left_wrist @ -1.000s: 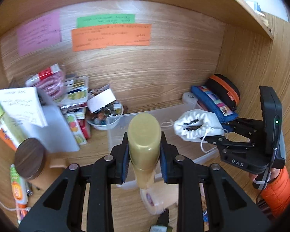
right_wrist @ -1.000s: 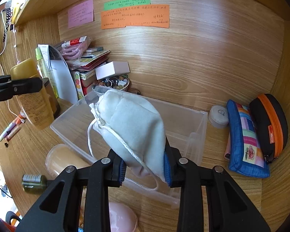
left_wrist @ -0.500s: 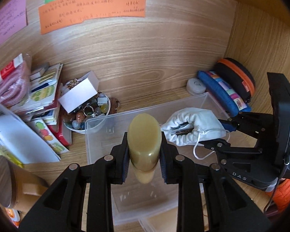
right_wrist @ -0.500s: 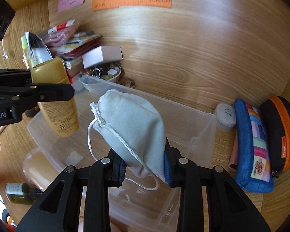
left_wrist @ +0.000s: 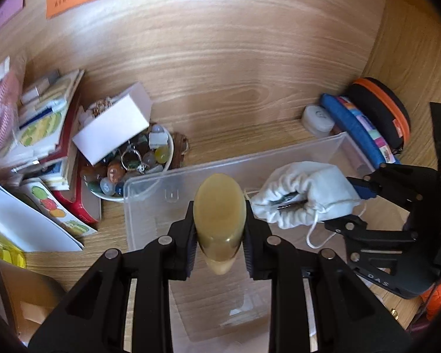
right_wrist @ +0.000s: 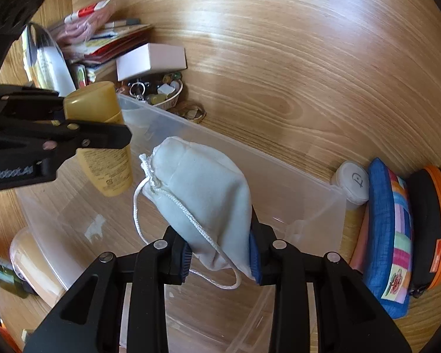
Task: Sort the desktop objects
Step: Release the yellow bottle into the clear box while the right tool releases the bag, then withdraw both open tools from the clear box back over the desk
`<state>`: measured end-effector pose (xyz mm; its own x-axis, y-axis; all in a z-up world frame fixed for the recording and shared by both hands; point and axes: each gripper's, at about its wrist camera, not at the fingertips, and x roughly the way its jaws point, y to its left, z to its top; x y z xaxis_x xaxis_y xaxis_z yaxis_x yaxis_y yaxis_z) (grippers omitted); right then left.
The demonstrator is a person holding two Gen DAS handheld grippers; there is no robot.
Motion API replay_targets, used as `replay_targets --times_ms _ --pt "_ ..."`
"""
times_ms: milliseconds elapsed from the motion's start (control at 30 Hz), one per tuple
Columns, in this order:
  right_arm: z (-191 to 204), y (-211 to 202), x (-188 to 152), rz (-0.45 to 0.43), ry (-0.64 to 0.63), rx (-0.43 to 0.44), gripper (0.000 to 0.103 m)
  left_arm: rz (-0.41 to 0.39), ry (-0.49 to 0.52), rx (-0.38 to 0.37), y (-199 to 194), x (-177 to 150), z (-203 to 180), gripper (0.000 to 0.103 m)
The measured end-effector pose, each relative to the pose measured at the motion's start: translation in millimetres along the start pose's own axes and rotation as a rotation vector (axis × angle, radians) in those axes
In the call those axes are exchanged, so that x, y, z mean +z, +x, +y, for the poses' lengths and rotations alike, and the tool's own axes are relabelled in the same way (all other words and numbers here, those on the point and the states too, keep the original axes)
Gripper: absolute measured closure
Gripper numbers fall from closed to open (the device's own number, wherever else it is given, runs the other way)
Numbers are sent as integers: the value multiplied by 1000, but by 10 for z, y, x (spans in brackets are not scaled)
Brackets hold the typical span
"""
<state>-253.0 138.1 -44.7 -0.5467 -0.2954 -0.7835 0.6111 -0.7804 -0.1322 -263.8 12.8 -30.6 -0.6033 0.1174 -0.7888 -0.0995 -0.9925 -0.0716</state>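
Note:
My left gripper (left_wrist: 219,239) is shut on a yellow bottle (left_wrist: 219,220), held upright over the left part of a clear plastic bin (left_wrist: 150,203). My right gripper (right_wrist: 219,257) is shut on a white drawstring pouch (right_wrist: 203,194), its cord hanging loose, over the bin's (right_wrist: 317,203) middle. In the left wrist view the pouch (left_wrist: 305,194) and the right gripper (left_wrist: 342,204) sit to the right of the bottle. The right wrist view has the bottle (right_wrist: 103,138) and the left gripper (right_wrist: 97,123) at left.
A bowl of stones and rings (left_wrist: 132,164) with a white box (left_wrist: 111,123) stands behind the bin, books (left_wrist: 53,135) to its left. A white round case (right_wrist: 352,182), a blue pouch (right_wrist: 391,235) and a black-orange case (right_wrist: 435,226) lie at right. Another bottle (right_wrist: 29,259) lies front left.
Both grippers have moved forward and down over the bin, each still holding its object. The bottle went from in front of the bin to above its inside.

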Motion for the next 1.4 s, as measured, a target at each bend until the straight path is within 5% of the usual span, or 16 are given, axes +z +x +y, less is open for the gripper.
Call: replay_targets --times_ms 400,667,767,900,1100,1400 --pt "57 141 7 98 -35 -34 71 36 3 8 81 31 21 77" --pt "97 146 -5 122 -42 -70 52 43 17 0 106 43 1 75" --pt "103 140 -13 128 -43 -79 50 46 20 4 104 44 1 68" --pt "103 106 10 100 -22 -98 39 11 32 9 1 59 -8 42" --pt "86 55 18 77 -12 -106 32 -26 55 29 -125 76 -75 29" --pt "115 -190 48 45 10 -54 32 -67 47 25 -383 111 -71 28"
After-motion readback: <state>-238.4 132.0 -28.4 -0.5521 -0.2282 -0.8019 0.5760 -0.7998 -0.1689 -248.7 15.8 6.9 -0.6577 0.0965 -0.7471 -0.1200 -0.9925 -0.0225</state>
